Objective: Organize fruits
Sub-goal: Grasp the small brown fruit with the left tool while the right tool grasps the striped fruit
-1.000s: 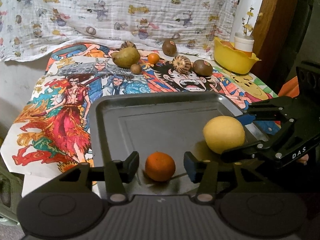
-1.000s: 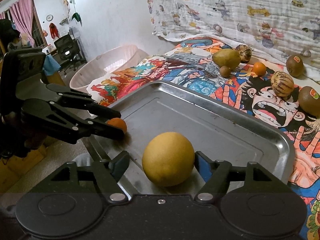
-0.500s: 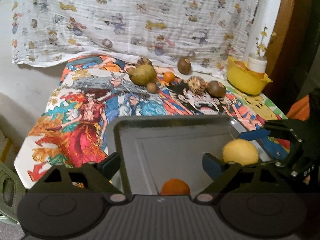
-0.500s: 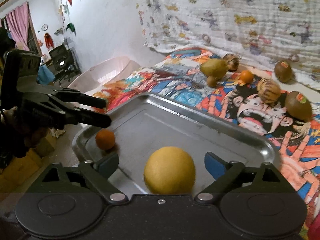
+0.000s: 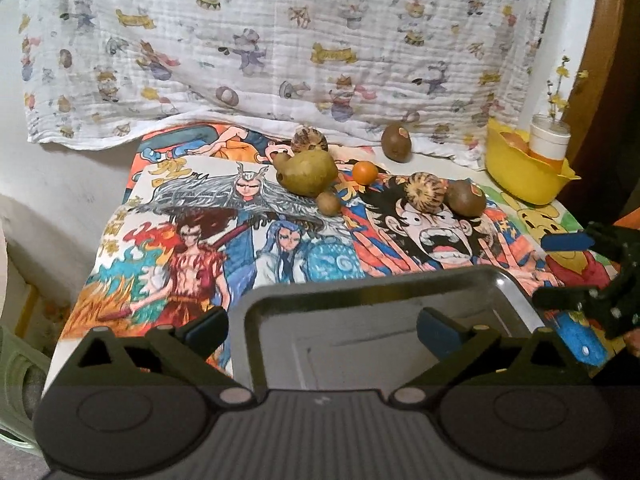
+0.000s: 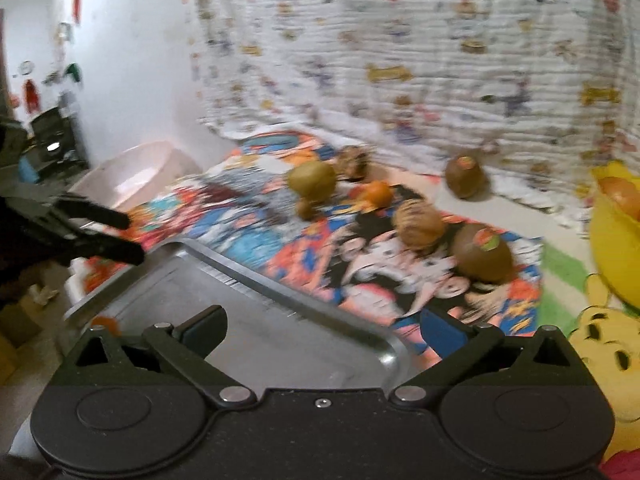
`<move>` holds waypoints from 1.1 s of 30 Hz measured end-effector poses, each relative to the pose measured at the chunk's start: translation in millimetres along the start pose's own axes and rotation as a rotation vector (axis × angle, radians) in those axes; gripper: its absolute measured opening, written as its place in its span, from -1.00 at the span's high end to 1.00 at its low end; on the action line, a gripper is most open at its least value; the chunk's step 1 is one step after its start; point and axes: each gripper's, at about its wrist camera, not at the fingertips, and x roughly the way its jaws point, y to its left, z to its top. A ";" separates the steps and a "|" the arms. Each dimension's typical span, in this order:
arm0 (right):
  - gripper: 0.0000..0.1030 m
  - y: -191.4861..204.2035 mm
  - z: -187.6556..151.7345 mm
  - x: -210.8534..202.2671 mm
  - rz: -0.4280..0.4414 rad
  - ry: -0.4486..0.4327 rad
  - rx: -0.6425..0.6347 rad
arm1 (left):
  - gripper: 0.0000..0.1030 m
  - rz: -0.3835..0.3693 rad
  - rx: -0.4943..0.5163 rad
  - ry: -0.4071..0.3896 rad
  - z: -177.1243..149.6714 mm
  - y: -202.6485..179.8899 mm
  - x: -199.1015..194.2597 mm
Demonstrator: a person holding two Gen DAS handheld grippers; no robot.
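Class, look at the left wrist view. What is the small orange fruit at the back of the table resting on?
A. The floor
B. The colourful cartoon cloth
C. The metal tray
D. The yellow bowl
B. The small orange fruit sits on the colourful cartoon cloth, between the large pear and a kiwi, well beyond the metal tray and apart from the yellow bowl.

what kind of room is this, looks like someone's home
Most likely a lived-in room at home, not a lab: a cartoon-printed white cloth hangs behind a table spread with colourful comic drawings, and a desk chair with wall trinkets stands off to the side.
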 end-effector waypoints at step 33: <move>-0.64 -52.1 64.1 143.3 -0.061 0.094 -0.427 | -0.70 -0.004 0.043 0.078 81.6 -10.9 160.8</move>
